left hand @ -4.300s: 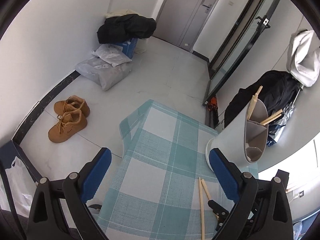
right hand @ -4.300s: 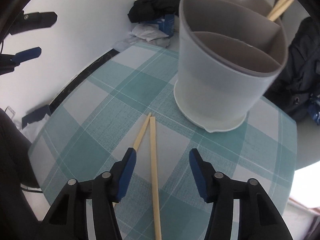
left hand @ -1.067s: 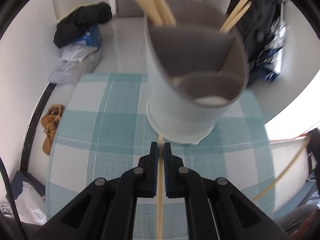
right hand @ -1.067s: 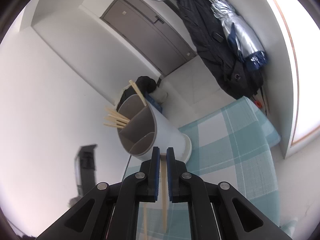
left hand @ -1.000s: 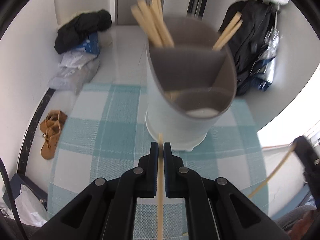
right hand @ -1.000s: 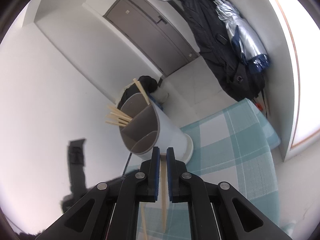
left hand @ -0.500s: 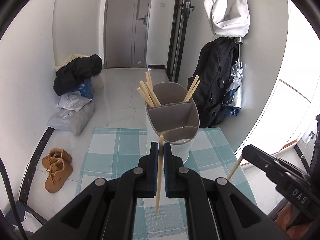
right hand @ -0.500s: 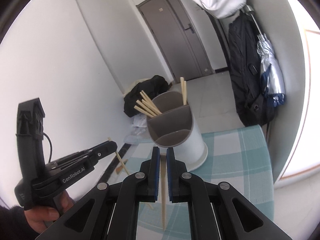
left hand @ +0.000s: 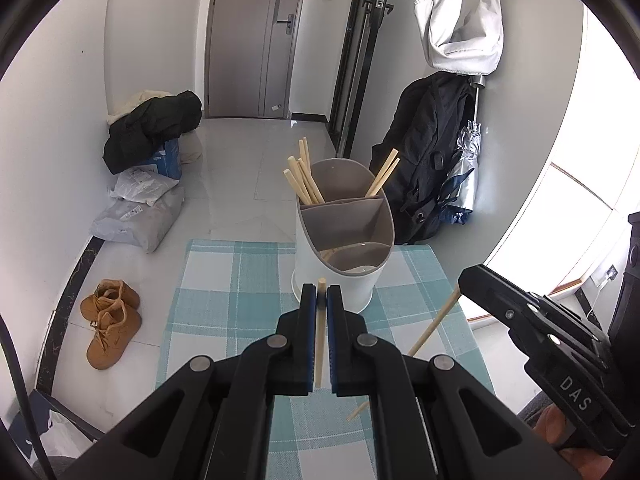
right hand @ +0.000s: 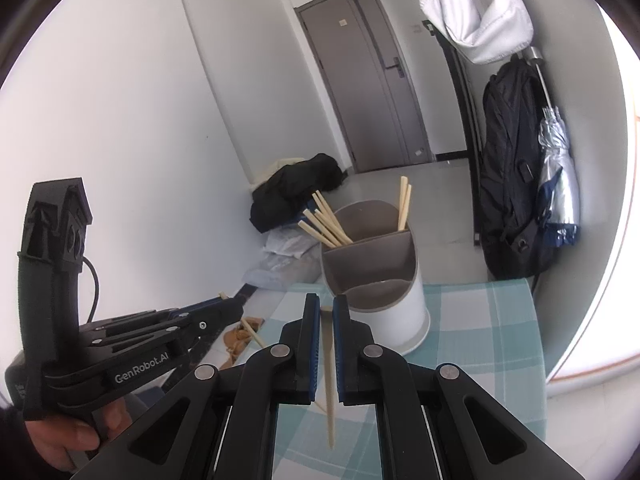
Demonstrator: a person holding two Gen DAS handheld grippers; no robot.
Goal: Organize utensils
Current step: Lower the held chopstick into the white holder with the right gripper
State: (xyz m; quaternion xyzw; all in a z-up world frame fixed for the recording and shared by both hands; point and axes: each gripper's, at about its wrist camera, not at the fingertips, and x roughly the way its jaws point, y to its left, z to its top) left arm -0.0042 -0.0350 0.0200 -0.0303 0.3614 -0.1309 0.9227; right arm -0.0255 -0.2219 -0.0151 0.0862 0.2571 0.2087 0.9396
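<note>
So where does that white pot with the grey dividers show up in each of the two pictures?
Left wrist view: the utensil holder stands at centre, just beyond the left gripper, on the checked tablecloth.
Right wrist view: the utensil holder stands slightly right of centre, just past the right gripper.
Shared landmark: the black backpack against the wall, to the holder's right in both.

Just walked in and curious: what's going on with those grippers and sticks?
A person is sorting chopsticks. The left gripper is shut on one chopstick, the right gripper on another chopstick, both raised above the checked tablecloth. Ahead stands the divided holder, already holding several chopsticks.
</note>
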